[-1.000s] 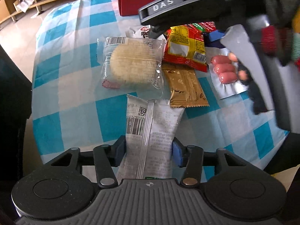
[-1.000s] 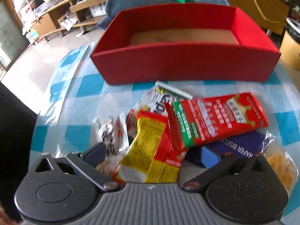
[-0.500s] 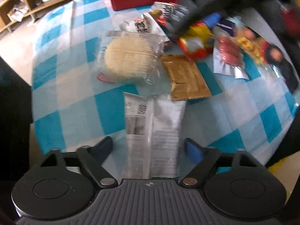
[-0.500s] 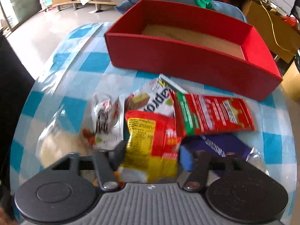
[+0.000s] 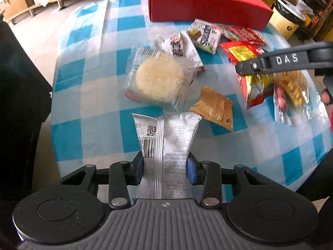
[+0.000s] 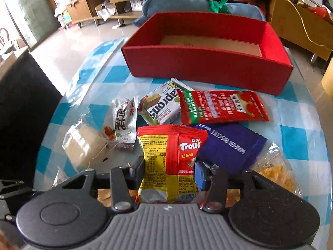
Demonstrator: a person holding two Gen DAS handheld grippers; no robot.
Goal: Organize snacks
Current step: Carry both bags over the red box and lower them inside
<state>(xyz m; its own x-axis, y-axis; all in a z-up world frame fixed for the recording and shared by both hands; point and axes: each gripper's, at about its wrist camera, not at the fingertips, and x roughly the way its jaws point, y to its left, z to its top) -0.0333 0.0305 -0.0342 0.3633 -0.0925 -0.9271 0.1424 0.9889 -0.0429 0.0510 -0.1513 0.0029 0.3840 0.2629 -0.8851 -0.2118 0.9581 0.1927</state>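
Left wrist only: silver packet (image 5: 166,137) between fingers (image 5: 190,170).

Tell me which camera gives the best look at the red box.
The right wrist view. It shows the red box whole, open top and bare brown floor included, beyond the Trolli packet that the right gripper clamps. The left wrist view catches only its near wall and a corner, cut off by the top edge.
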